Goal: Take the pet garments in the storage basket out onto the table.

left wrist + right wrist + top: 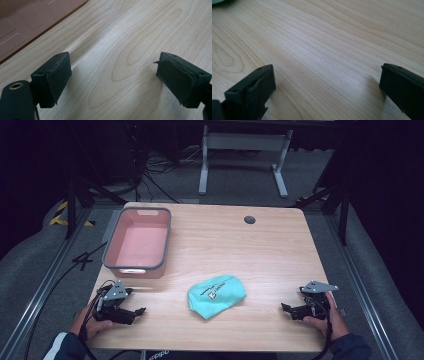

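Teal cloth bag, crumpled, table's near centre

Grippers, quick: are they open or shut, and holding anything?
Left gripper: open, nothing between its jaws.
Right gripper: open, nothing between its jaws.

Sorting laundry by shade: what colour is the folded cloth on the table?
Teal cloth with a small white label, best in the high view.

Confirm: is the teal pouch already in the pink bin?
No. The teal pouch lies on the table, apart from the pink bin, which holds nothing.
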A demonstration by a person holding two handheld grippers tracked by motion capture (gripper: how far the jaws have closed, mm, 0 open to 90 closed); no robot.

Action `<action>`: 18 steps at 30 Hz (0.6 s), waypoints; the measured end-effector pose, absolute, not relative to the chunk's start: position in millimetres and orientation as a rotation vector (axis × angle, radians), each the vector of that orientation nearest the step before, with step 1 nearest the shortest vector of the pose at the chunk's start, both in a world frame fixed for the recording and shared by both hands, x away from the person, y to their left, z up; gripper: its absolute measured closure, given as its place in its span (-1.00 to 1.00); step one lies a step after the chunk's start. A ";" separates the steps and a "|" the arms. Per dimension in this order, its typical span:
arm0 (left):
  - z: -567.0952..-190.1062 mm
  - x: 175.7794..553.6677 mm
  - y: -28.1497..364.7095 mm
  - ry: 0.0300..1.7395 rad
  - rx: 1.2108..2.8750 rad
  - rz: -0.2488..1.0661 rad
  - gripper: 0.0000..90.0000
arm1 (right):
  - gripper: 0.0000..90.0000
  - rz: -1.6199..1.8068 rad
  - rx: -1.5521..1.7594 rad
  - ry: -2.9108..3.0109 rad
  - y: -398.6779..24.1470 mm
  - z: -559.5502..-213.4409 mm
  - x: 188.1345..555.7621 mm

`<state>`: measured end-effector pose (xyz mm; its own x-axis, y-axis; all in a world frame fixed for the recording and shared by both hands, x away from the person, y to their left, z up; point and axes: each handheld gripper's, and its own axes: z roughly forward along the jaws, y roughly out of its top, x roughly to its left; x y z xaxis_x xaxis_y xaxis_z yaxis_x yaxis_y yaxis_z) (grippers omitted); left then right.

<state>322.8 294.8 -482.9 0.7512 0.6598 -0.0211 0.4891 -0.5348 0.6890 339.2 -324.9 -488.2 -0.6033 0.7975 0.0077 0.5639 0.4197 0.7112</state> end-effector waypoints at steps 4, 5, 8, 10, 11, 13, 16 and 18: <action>-482.5 323.1 294.4 0.865 2.251 0.317 -0.73 | -0.98 0.986 1.173 2.347 -324.9 -488.2 339.2; -482.5 323.3 294.3 0.865 2.252 0.316 -0.74 | -0.98 0.985 1.173 2.347 -325.0 -488.2 339.2; -482.5 323.3 294.3 0.866 2.252 0.317 -0.74 | -0.98 0.985 1.171 2.347 -325.0 -488.2 339.3; -482.5 323.3 294.3 0.864 2.252 0.317 -0.74 | -0.98 0.986 1.172 2.347 -325.0 -488.2 339.3; -482.5 323.3 294.3 0.865 2.252 0.317 -0.74 | -0.99 0.986 1.173 2.347 -325.0 -488.2 339.3; -482.6 323.4 294.3 0.864 2.251 0.317 -0.74 | -0.98 0.985 1.173 2.347 -325.0 -488.2 339.2; -482.5 323.3 294.3 0.865 2.251 0.316 -0.74 | -0.98 0.986 1.172 2.347 -325.0 -488.2 339.3; -482.6 323.5 294.3 0.863 2.252 0.315 -0.74 | -0.99 0.986 1.173 2.347 -325.0 -488.2 339.3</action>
<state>323.5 294.3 -482.6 0.7490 0.6623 -0.0205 0.4935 -0.5369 0.6842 339.3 -325.0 -488.2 -0.6031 0.7976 0.0077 0.5639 0.4195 0.7114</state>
